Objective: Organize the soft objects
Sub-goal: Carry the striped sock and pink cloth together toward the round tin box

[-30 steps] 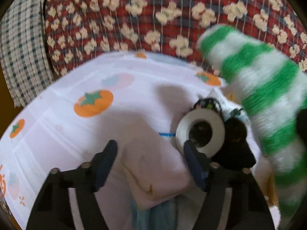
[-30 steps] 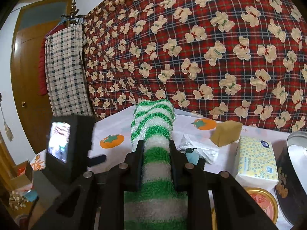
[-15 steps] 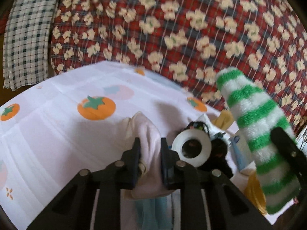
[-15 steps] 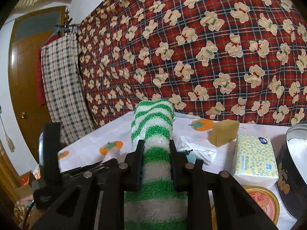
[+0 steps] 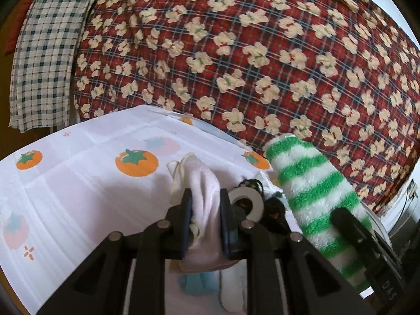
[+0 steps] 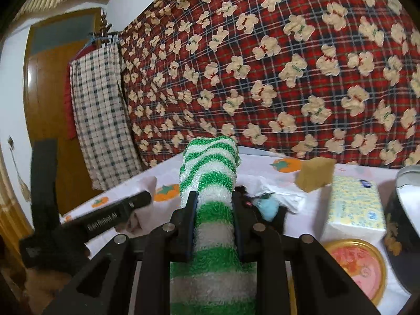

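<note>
- The green-and-white striped sock (image 6: 210,199) sits clamped between the two fingers of the right gripper (image 6: 212,210), its fuzzy toe end poking up and forward past the fingertips, the rest trailing back under the gripper body.
- From the left camera the same sock (image 5: 312,191) shows to the right, held up off the table, slanting up and to the left.
- The left gripper (image 5: 206,215) is pinched on a pale pinkish-white cloth (image 5: 202,183), which bunches up between the fingers and hangs below them.
- Under that cloth, close to the camera, lies something light blue (image 5: 197,281); it is partly hidden and I can't say what it is.
- Just right of the left gripper sit a white tape roll (image 5: 246,204) and a dark lumpy object (image 5: 273,210), touching or nearly so.
- All of this is over a table with a white tablecloth (image 5: 78,173) printed with orange fruit.
- In the right view, further right on the table: a crumpled white cloth (image 6: 283,197), a small blue fluffy thing (image 6: 267,207) near the fingertip, a tan sponge block (image 6: 315,173), and a yellow-patterned tissue pack (image 6: 354,207) beside it.
- Near the right edge are a round tin lid (image 6: 359,267) with a pink picture and a dark tin (image 6: 404,225).
- Behind the table hangs a red plaid blanket (image 6: 288,65) with cream bears; a checked cloth (image 6: 99,110) hangs to its left by a wooden door (image 6: 47,110).
</note>
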Available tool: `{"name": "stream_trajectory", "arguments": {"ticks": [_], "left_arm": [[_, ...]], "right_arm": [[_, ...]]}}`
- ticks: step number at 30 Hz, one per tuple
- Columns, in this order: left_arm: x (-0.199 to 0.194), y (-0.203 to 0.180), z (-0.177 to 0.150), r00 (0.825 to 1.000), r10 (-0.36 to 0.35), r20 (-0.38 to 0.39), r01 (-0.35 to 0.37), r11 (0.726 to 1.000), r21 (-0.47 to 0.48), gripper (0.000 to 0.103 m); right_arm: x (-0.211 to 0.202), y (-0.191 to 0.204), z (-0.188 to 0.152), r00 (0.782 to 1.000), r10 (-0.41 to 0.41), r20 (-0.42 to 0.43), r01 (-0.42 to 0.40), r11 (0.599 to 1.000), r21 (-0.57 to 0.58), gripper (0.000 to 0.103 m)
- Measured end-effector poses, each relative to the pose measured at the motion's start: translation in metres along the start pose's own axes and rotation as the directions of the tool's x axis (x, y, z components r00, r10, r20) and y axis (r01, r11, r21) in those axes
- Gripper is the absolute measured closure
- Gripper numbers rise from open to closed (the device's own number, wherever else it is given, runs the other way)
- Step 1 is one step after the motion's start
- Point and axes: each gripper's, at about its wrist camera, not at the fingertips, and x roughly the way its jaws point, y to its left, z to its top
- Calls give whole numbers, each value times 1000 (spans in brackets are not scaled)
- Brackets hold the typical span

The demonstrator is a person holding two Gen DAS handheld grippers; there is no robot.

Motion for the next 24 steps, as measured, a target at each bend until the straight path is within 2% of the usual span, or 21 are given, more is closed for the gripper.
{"name": "stream_trajectory", "arguments": {"ticks": [8,24], "left_arm": [[-11,-36,-16,998,-58,-1,58,996,73,86],[-8,-111,-38,988,-152,-37,156,976,153,86]], "right_arm": [[-27,-25,-10,994,-99,37,98,995,21,78],[-94,-73,-31,986,-155,70,151,987,55,78]]}}
